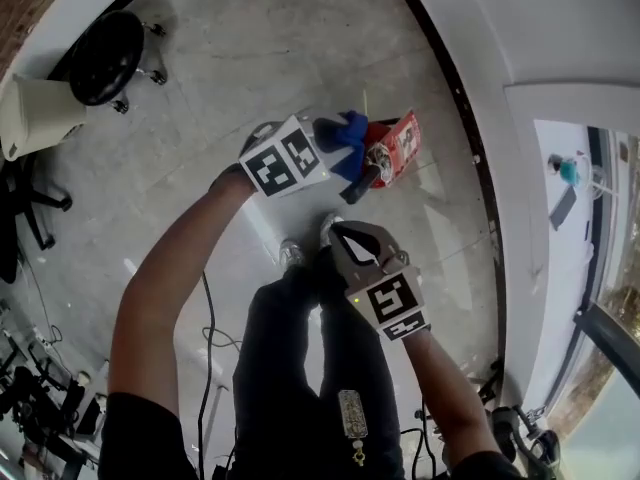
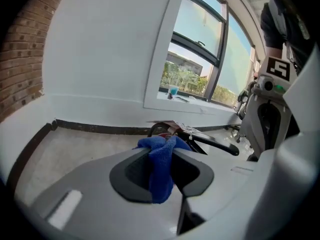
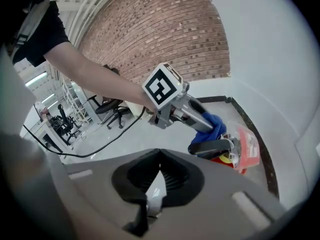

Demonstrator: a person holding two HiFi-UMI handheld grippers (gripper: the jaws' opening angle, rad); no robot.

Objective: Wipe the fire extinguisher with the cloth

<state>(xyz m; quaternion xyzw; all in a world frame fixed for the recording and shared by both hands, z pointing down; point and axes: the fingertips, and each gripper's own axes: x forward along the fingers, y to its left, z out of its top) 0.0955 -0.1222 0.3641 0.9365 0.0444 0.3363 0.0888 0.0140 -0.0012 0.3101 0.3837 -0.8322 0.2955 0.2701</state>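
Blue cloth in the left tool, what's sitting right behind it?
In the left gripper view, the fire extinguisher shows only its black handle and a bit of red behind the blue cloth; wall and window lie beyond. The cloth and left tool cover its body.

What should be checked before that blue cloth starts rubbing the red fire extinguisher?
1. Cloth gripped: ok. The left gripper is closed on the cloth.
2. Cloth on the fire extinguisher: cannot tell. It sits close by the black handle, but contact is unclear.
3. Extinguisher steadied: not ok. The right gripper is shut, empty and apart from it.
4. Extinguisher's base firm on the floor: cannot tell. The base is hidden in every view.
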